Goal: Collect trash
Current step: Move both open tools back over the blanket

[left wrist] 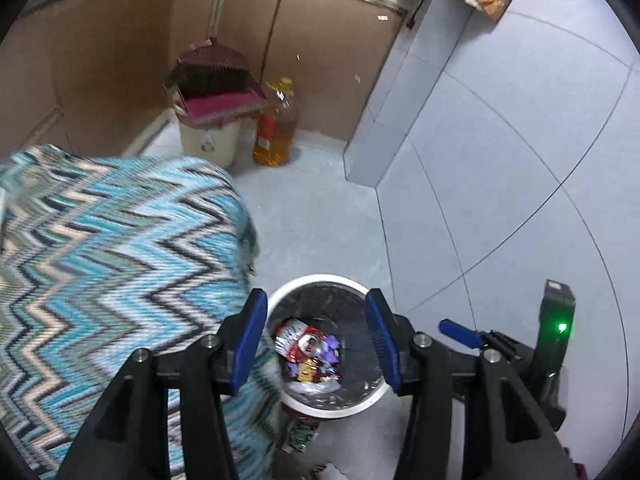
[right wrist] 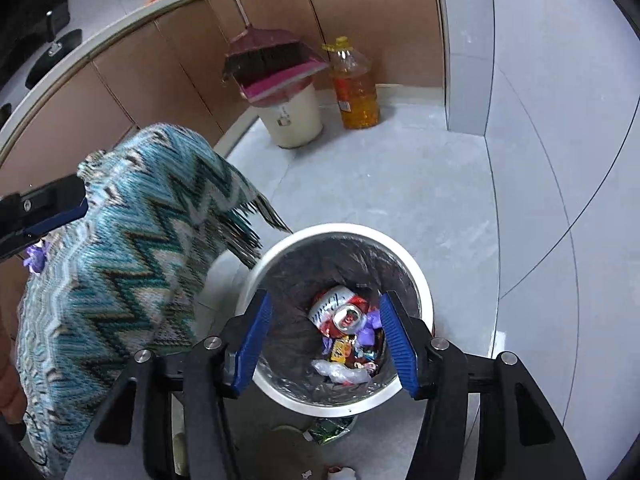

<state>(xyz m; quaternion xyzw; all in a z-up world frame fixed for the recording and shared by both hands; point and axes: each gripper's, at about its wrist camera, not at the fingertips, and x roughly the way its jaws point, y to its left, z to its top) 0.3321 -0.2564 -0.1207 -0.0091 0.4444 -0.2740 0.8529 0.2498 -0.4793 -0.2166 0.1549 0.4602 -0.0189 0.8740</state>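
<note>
A white-rimmed bin (left wrist: 280, 292) (right wrist: 416, 272) with a black liner stands on the floor beside a cloth-draped piece of furniture. Inside lie a crushed red and white can (left wrist: 306, 340) (right wrist: 344, 314), purple and yellow wrappers and clear plastic. My left gripper (left wrist: 316, 338) hangs open over the bin with nothing pressed between its blue pads. My right gripper (right wrist: 326, 340) is open above the bin too, empty. At the left edge of the right wrist view, a purple crumpled scrap (right wrist: 35, 258) shows just under my left gripper's finger (right wrist: 60, 218); whether they touch I cannot tell.
A teal zigzag cloth (left wrist: 112, 264) (right wrist: 132, 256) hangs close to the bin's left side. A green wrapper (left wrist: 302, 438) (right wrist: 332, 428) lies on the floor by the bin. Further back stand a beige bin with broom and dustpan (left wrist: 208, 136), an oil bottle (left wrist: 276, 128) and brown cabinets.
</note>
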